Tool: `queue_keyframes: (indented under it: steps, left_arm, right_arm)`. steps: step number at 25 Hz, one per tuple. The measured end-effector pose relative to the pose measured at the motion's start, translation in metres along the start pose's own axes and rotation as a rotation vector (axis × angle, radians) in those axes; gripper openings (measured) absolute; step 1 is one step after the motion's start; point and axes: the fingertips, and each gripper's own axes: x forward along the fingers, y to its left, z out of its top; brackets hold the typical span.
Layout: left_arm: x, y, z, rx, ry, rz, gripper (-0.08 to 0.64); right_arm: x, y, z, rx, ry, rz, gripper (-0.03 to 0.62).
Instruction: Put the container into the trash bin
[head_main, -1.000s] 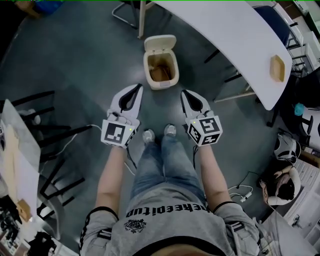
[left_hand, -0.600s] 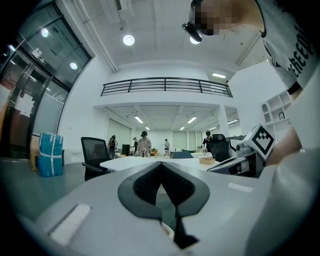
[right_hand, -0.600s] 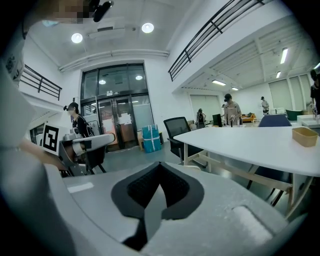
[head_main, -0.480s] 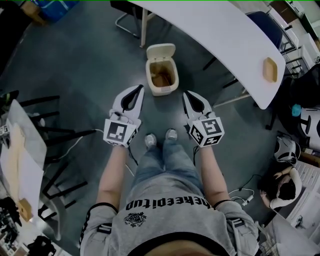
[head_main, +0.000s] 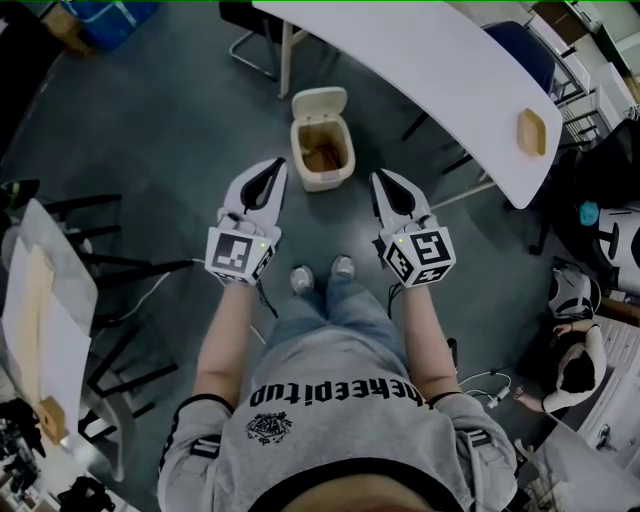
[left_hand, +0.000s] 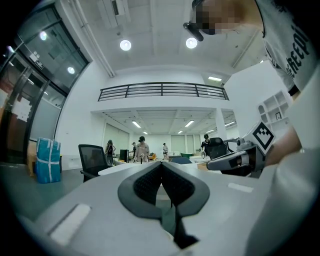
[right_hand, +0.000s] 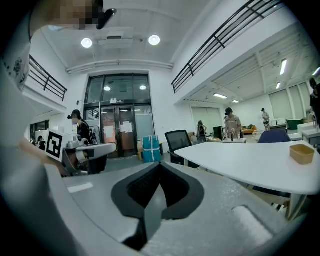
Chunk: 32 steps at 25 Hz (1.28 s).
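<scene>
The person is standing with both arms held out, and their shoes (head_main: 301, 279) are showing on the grey floor just behind and below the fingers. The left gripper (head_main: 276, 166) is pointing forward with its jaws pressed together at the tips. The left gripper view shows nothing sitting between them. The right gripper (head_main: 379, 177) is pointing the same way beside it. Its jaws are likewise meeting at the tips and gripping nothing.

Just ahead of the fingertips, in line with the gap between the two grippers, the trash bin (head_main: 324, 181) is standing on the floor. Its lid (head_main: 320, 101) is tipping back open, and something brown is lying inside. Beyond the bin, a white table (head_main: 430, 70) is stretching away to the right of the right fingers. The container (head_main: 531, 133), small and tan, is sitting on that table near its far right end. It is well ahead and to the right of the right fingers, apart from both grippers.
</scene>
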Motion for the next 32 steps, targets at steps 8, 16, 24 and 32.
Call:
queue_keyframes:
  steps: [8, 16, 24, 32]
  left_arm:
    - [0.003, -0.006, 0.018, 0.019, -0.039, -0.015, 0.006]
    - [-0.001, -0.004, 0.032, 0.016, -0.070, -0.011, 0.006]
    - [0.000, -0.005, 0.032, 0.010, -0.072, -0.016, 0.012]
    - [0.005, -0.006, 0.037, 0.013, -0.083, -0.025, 0.014]
  right_arm:
    - [-0.007, 0.009, 0.026, -0.044, -0.069, 0.020, 0.000]
    - [-0.009, 0.015, 0.039, -0.064, -0.092, 0.014, 0.000]
    - [-0.011, 0.014, 0.043, -0.078, -0.097, 0.004, 0.000]
    - [-0.013, 0.009, 0.048, -0.077, -0.107, -0.010, 0.000]
